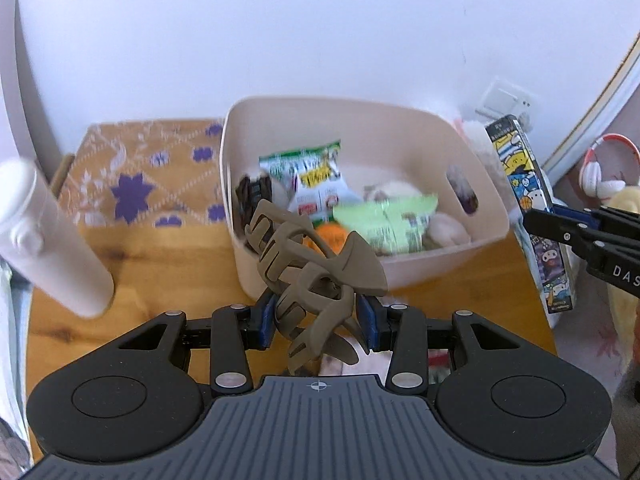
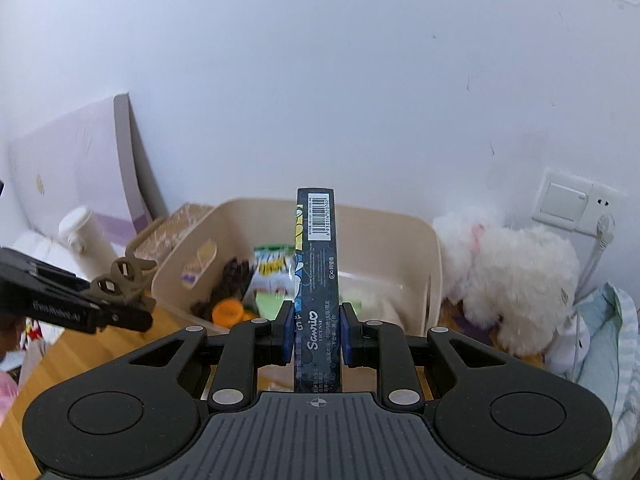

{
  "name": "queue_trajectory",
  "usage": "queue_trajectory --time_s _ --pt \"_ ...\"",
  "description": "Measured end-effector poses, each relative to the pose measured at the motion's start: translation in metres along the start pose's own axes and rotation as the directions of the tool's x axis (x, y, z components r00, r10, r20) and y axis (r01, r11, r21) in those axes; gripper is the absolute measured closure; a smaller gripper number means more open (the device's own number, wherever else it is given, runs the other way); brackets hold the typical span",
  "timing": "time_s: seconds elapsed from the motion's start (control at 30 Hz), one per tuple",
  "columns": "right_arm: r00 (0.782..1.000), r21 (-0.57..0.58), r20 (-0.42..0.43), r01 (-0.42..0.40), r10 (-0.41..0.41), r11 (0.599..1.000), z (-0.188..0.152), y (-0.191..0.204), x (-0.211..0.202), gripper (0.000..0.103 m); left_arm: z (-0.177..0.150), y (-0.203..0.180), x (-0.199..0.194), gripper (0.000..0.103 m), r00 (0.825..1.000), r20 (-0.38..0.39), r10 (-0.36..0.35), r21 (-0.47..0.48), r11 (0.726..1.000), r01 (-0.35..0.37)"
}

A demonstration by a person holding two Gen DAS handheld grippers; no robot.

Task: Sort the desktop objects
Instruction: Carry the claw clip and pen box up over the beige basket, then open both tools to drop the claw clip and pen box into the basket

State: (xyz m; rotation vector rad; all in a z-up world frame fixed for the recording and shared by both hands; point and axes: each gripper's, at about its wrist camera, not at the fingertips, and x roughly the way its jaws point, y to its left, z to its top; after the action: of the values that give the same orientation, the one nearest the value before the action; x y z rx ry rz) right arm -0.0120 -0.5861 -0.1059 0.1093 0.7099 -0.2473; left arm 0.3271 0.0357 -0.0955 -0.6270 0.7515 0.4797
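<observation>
Nearest the left wrist lens: left gripper (image 1: 316,320), blue pads closed on a taupe plastic claw hair clip (image 1: 316,276). Clip sits tilted between the pads, teeth pointing up and left, held in the air just in front of the near wall of a beige plastic storage bin (image 1: 432,268).

Right gripper (image 2: 314,328): pads clamped on the narrow sides of a tall dark-blue printed cardboard box (image 2: 316,280) with a barcode at its top end. Box stands upright, in front of the bin's near rim.

Bin rests on a wooden tabletop (image 1: 160,264). Contents: green-and-white snack packet (image 1: 308,180), pale green packet (image 1: 388,220), orange round lid (image 1: 332,236), dark ribbed item (image 1: 250,196) against the left wall; others too blurred to identify.

Left of the bin: white cylindrical bottle (image 1: 48,240), orange patterned cloth (image 1: 148,172) with purple flowers. Right of the bin, against the wall: white fluffy plush toy (image 2: 512,280), below a wall switch (image 2: 564,200).
</observation>
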Motion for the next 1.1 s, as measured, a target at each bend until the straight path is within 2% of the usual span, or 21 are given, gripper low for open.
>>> queue_trajectory --time_s 0.2,0.33,0.53,0.73,0.8,0.83,0.87,0.93,1.0,1.1 --pt "0.999 0.021 -0.034 -0.012 0.012 1.000 0.020 -0.007 0.029 0.081 0.028 -0.011 0.013 0.061 0.997 0.048 0.068 0.035 0.997 -0.070" --pt "0.997 0.082 -0.075 -0.010 0.016 0.997 0.027 -0.020 0.055 0.081 0.042 -0.010 0.030 0.061 0.996 0.025 0.082 -0.019 0.997 -0.081" --pt "0.992 0.229 -0.120 -0.003 0.032 0.973 0.027 -0.037 0.090 0.082 0.052 -0.009 0.062 0.061 0.989 -0.014 0.149 -0.043 0.988 -0.149" --pt "0.986 0.262 -0.164 0.030 0.014 0.965 0.019 -0.037 0.113 0.082 0.054 -0.010 0.086 0.061 0.980 -0.057 0.192 -0.037 0.980 -0.194" --pt "0.983 0.253 -0.182 0.049 -0.003 0.966 0.018 -0.038 0.120 0.072 0.053 -0.010 0.091 0.061 0.979 -0.074 0.191 -0.035 0.980 -0.194" --pt "0.982 0.243 -0.189 0.063 -0.016 0.968 0.016 -0.037 0.122 0.062 0.052 -0.011 0.093 0.061 0.979 -0.084 0.187 -0.033 0.981 -0.190" --pt "0.981 0.239 -0.192 0.067 -0.021 0.969 0.015 -0.038 0.122 0.046 0.051 -0.012 0.094 0.061 0.979 -0.093 0.182 -0.030 0.982 -0.186" --pt "0.983 0.240 -0.185 0.047 -0.002 0.970 0.012 -0.038 0.121 0.028 0.049 -0.013 0.092 0.055 0.980 -0.088 0.180 -0.029 0.983 -0.183" --pt "0.986 0.227 -0.167 0.037 0.002 0.973 0.010 -0.037 0.115 0.026 0.048 -0.013 0.087 0.035 0.984 -0.071 0.162 -0.040 0.985 -0.166" --pt "0.988 0.192 -0.154 0.027 0.003 0.981 0.008 -0.034 0.106 0.023 0.047 -0.009 0.079 0.030 0.990 -0.049 0.136 -0.054 0.989 -0.139"
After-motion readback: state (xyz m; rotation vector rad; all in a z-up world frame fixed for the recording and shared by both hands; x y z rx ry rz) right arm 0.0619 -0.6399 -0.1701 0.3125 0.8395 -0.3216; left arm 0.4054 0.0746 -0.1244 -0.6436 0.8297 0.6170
